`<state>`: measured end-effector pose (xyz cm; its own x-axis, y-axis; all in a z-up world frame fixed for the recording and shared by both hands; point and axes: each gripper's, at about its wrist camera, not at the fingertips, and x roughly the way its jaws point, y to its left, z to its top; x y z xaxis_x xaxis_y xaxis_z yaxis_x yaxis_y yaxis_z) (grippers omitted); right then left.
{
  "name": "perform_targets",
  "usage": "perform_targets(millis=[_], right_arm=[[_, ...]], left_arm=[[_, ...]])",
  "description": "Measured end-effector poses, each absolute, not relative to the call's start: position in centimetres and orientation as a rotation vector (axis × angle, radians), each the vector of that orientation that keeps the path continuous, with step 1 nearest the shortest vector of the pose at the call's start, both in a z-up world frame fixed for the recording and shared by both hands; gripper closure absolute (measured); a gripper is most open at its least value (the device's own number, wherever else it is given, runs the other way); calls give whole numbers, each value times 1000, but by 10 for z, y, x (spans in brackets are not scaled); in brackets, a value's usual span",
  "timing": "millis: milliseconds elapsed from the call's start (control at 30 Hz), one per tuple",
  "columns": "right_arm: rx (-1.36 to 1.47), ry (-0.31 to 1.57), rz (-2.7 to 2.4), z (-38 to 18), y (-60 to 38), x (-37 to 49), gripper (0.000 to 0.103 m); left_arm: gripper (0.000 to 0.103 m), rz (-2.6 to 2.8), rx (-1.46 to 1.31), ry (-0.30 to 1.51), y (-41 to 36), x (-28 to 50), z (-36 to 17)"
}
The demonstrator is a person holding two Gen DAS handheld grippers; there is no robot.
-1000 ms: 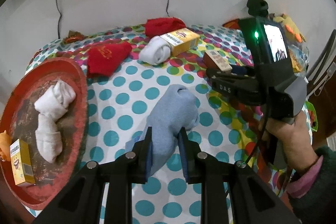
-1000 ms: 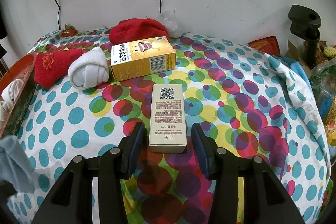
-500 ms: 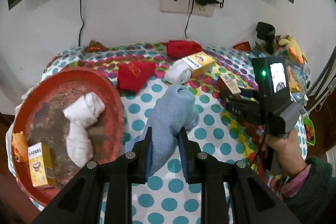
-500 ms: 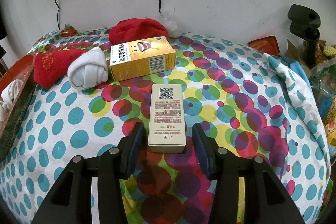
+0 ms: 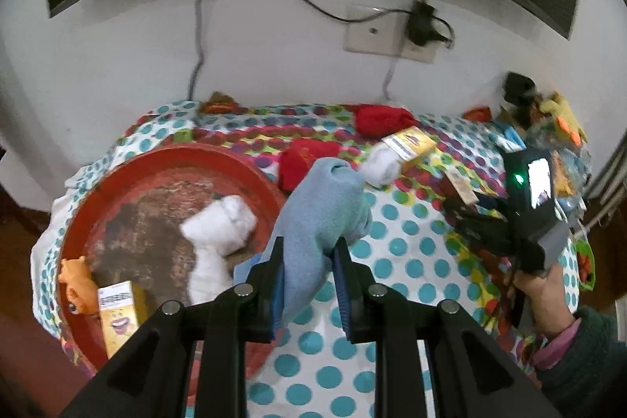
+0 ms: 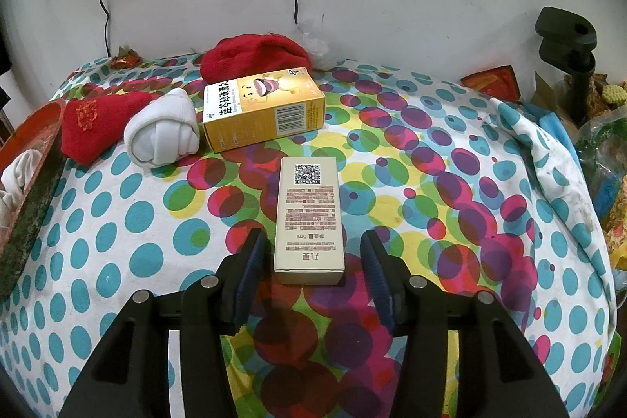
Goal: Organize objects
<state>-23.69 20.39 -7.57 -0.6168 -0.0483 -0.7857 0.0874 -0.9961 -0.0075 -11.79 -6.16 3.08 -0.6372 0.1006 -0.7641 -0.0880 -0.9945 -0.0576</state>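
My left gripper (image 5: 307,253) is shut on a light blue sock (image 5: 325,202), lifted above the dotted cloth beside the red tray (image 5: 172,159). The tray holds white rolled socks (image 5: 219,226), a yellow box (image 5: 117,312) and an orange toy (image 5: 76,281). My right gripper (image 6: 311,253) straddles the near end of a beige box (image 6: 309,218) lying on the cloth; its jaws are opening and stand apart from the box's sides. In the left wrist view a hand holds that right gripper (image 5: 464,200) at the right.
On the cloth behind the beige box lie a yellow carton (image 6: 264,108), a white rolled sock (image 6: 162,130), a red sock (image 6: 98,122) and a red hat (image 6: 254,55). Wall sockets with cables are behind. Clutter and a black stand (image 6: 568,46) crowd the right edge.
My left gripper rose and drew back with the blue sock, bringing more of the red tray and wall into view. The right gripper's jaws widened slightly around the beige box.
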Motion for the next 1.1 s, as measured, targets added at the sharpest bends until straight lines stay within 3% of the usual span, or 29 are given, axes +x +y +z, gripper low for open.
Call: perform_targets(millis=[400,833,1100], right_arm=[[1342,72,-2763,-77,206,-238,53],[1345,75,-2765,-75,204,-238,51],[1345,75,-2766,-75,203,-238,50]], left_arm=[[81,2840,-1389,-44,-129,-137,31],[81,2893,-1582,-186,-222,-168,-4],[80,2892,-1691,-159,-248,-188,-29]])
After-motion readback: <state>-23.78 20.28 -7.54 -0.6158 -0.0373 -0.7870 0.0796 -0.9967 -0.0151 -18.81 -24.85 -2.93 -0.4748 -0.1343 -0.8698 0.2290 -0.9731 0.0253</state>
